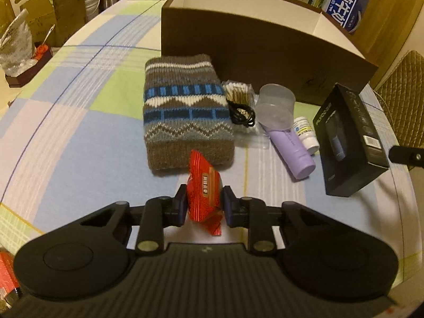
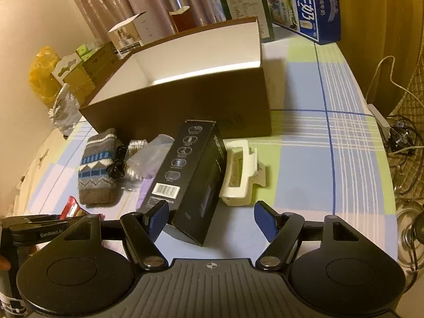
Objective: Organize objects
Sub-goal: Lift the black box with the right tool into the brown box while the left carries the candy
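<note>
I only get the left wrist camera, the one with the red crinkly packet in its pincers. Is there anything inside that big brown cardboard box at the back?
Observer: In the right wrist view, the brown cardboard box is white inside, and the part of its floor that shows is bare.
Operator: Anything hiding beyond the tall black carton?
Observer: Yes, a cream plastic hair claw clip lies just right of the black carton, on the checked cloth.
Operator: And the other pincers?
Observer: The right gripper is open and holds nothing; the carton's near end sits between its spread fingers.
</note>
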Demonstrator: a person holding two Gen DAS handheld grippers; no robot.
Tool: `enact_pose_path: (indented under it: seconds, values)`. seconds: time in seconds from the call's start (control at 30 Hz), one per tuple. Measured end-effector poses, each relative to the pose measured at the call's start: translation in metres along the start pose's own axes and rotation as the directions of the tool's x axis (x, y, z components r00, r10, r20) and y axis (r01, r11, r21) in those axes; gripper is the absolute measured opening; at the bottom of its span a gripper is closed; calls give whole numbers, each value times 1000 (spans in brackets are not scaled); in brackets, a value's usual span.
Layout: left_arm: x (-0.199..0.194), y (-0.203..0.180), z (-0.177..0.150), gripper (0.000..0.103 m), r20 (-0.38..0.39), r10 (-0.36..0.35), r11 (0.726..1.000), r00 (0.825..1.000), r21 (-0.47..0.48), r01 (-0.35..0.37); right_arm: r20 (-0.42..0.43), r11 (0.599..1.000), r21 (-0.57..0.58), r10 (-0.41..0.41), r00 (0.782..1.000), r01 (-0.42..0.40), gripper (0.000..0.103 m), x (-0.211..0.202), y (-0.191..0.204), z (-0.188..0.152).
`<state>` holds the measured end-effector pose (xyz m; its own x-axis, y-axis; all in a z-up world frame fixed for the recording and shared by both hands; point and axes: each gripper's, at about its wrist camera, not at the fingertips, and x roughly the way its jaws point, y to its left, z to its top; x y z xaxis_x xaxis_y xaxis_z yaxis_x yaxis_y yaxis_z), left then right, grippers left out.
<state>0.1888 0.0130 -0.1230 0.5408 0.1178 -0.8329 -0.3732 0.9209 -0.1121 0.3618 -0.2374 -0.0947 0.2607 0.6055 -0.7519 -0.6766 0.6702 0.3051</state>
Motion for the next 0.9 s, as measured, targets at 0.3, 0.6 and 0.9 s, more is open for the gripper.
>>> enact_pose_path:
  seconds: [0.3,0.6,0.9]
  values:
    - [-26,0,18,22,31,5,999,1000,36,-6,6,1000,-19,-4,1000,4,68,13,27,26]
    - [-27,9,62,22,59,-48,992,997,123,41,-80,986,31,-162,983,165,62,55,51,44]
    - [-25,26,98,22,73,-127,972,989,207,110,-111,958,13,-285,952,288,42,79,68,50]
